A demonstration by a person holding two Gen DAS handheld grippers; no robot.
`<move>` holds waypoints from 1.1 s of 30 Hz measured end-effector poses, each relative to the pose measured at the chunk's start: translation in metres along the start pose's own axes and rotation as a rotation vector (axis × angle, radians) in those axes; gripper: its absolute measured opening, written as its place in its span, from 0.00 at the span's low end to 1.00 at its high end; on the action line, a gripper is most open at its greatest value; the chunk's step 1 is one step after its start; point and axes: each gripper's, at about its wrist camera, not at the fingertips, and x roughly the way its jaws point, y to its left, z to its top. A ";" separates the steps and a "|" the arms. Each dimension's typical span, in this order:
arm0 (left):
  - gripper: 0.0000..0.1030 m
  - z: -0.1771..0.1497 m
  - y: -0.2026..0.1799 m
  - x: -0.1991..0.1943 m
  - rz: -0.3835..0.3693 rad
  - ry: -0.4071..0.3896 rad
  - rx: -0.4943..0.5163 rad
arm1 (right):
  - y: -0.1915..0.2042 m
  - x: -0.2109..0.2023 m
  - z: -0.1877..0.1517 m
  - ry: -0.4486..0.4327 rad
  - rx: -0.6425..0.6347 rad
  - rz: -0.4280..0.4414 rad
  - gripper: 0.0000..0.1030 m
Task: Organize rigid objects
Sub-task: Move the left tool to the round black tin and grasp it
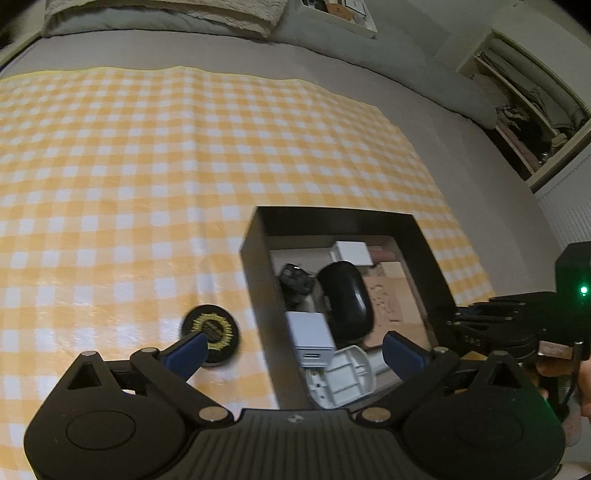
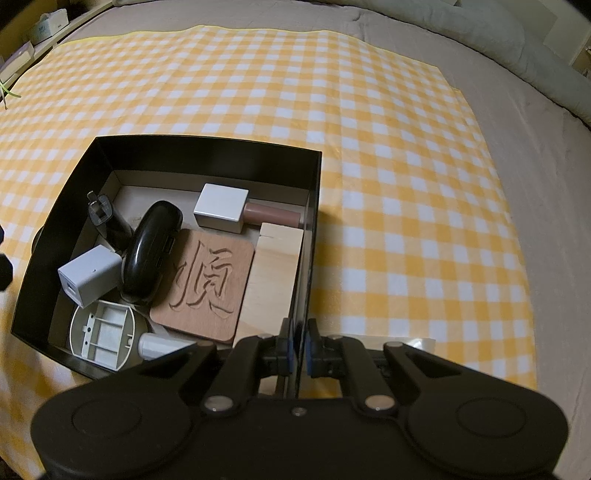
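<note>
A black open box (image 2: 207,142) stands on the yellow checked cloth. My right gripper (image 2: 300,347) is shut on its right wall. Inside lie a carved wooden coaster (image 2: 205,280), a pale wood block (image 2: 271,273), a black oval hub (image 2: 147,251), a white charger (image 2: 90,275), a white cube (image 2: 221,208), a pinkish cylinder (image 2: 271,214), a black plug (image 2: 101,214) and a round white plastic part (image 2: 101,339). My left gripper (image 1: 295,350) is open wide, straddling the box's left wall (image 1: 266,288). A black disc with a gold pattern (image 1: 212,328) lies outside the box, at the left fingertip.
The checked cloth (image 1: 129,166) covers a grey bed, with a pillow (image 1: 166,14) at the far end and a grey blanket roll (image 2: 517,48) along the right. Open shelves (image 1: 528,110) stand beyond the bed. A person's hand (image 1: 583,384) shows at the right edge.
</note>
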 end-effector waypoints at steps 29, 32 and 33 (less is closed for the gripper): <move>0.75 -0.009 0.058 0.022 0.045 0.022 0.348 | 0.001 -0.001 0.000 0.000 -0.005 -0.005 0.08; 0.68 -0.012 0.053 0.033 0.049 0.050 0.421 | 0.000 -0.001 0.000 0.000 -0.004 -0.001 0.09; 0.65 -0.012 0.052 0.037 0.056 0.058 0.433 | 0.000 -0.001 0.000 0.000 -0.003 0.001 0.09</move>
